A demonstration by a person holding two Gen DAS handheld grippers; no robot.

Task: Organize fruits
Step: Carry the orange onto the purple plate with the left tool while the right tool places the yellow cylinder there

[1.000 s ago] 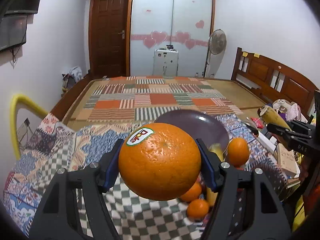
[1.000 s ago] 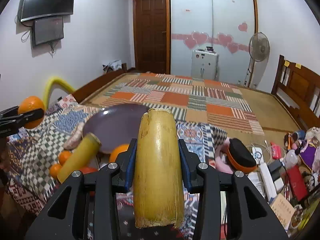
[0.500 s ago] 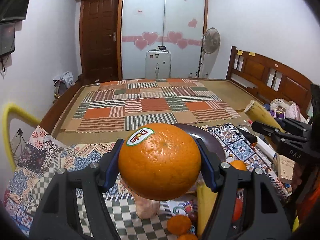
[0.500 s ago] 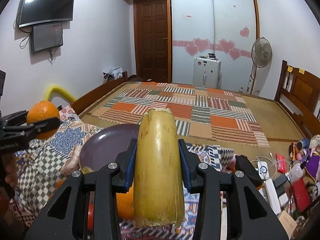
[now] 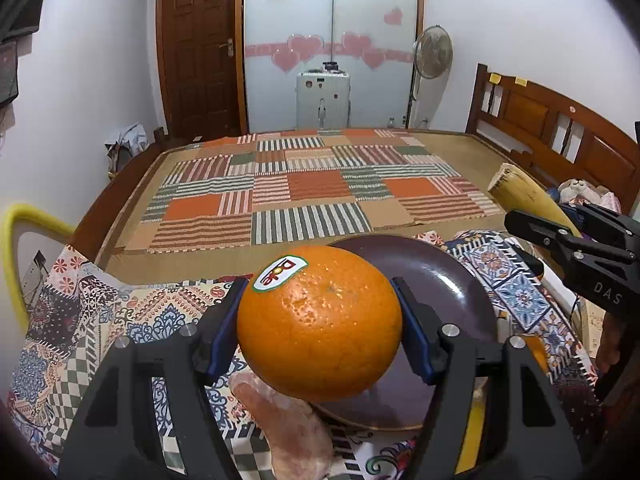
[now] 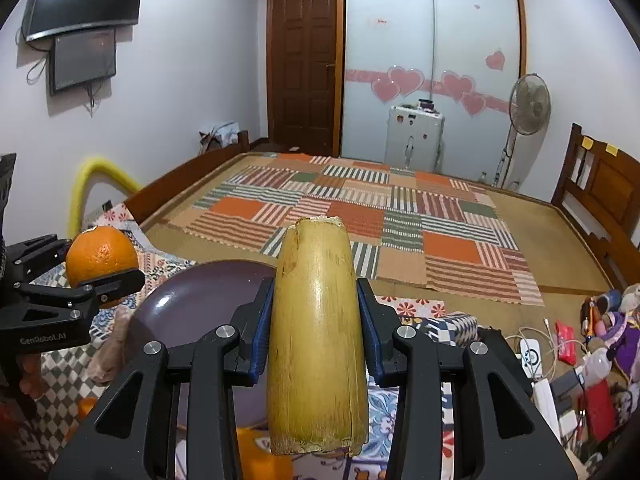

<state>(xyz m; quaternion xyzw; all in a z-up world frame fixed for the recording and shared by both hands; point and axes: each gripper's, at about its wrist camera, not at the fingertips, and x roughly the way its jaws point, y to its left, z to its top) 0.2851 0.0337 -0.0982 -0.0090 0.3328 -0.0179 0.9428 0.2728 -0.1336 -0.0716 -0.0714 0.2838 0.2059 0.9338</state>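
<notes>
My left gripper [image 5: 320, 324] is shut on a large orange [image 5: 320, 320] with a Dole sticker, held in the air above the near edge of a dark purple plate [image 5: 440, 276]. My right gripper [image 6: 316, 320] is shut on a yellow sugarcane piece [image 6: 318, 340], held above the plate [image 6: 200, 300]. The right gripper [image 5: 576, 248] with its cane [image 5: 524, 196] shows at the right of the left wrist view. The left gripper [image 6: 72, 280] with the orange [image 6: 100, 258] shows at the left of the right wrist view.
A pinkish sweet potato [image 5: 280, 424] lies on the patterned cloth [image 5: 120, 320] below the orange. Small oranges [image 6: 256, 456] lie near the plate. Cluttered items [image 6: 580, 360] fill the right side. A patchwork mat [image 5: 312, 196] covers the bed beyond.
Both grippers have risen and tilted upward with their fruit; the plate and loose oranges have slid lower in both views. Both grips are unchanged.
</notes>
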